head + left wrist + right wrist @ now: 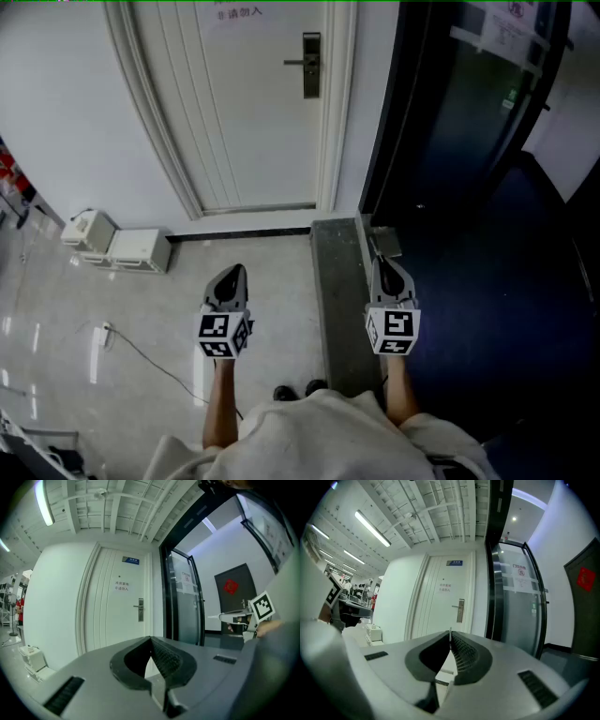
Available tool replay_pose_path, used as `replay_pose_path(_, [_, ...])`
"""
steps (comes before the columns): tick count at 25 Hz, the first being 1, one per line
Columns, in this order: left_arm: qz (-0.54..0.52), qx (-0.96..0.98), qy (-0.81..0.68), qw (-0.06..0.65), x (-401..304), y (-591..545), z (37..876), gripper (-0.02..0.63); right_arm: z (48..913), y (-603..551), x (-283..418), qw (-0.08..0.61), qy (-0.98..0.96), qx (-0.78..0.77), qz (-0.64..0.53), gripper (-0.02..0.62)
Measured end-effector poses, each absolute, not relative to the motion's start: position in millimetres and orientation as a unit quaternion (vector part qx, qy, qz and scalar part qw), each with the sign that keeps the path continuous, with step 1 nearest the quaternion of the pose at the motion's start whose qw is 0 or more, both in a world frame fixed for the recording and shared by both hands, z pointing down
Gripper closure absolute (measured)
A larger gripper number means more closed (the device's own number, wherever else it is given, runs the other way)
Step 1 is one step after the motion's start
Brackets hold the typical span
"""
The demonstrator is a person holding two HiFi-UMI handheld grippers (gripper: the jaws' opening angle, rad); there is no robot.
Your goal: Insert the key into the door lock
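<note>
Our left gripper [233, 272], grey plastic with a black-and-white marker cube, and matching right gripper [380, 262] point level and forward, well apart, jaws pressed together on each. Our bare forearms [221, 412] reach out behind them.

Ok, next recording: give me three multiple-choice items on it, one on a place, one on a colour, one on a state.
1. Where on the door is the lock?
A. left edge
B. right edge
C. middle

2. What colour is that door?
A. white
B. red
C. black

3. The left gripper has its jaws:
A. wide apart
B. closed on a cup
C. together

Answers:
1 B: in the head view the lock sits by the door's right edge.
2 A: the panel is plain white.
3 C: the left gripper view shows the jaws meeting with nothing between them.
</note>
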State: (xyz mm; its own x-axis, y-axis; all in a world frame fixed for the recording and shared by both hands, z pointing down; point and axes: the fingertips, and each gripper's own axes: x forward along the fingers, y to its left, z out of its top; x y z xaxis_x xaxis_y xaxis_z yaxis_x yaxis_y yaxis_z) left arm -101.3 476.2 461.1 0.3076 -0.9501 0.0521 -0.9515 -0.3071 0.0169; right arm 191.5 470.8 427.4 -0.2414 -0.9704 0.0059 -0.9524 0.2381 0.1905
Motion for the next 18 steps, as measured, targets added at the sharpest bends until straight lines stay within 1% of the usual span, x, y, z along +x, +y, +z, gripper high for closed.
replay_pose_path(18, [0.023, 0.799, -0.601, 0.024, -76.1, 459.9, 462.7, 0.589, 437.9, 442.3, 215.0, 0.066, -0.797, 0.597, -0.067, 0.566])
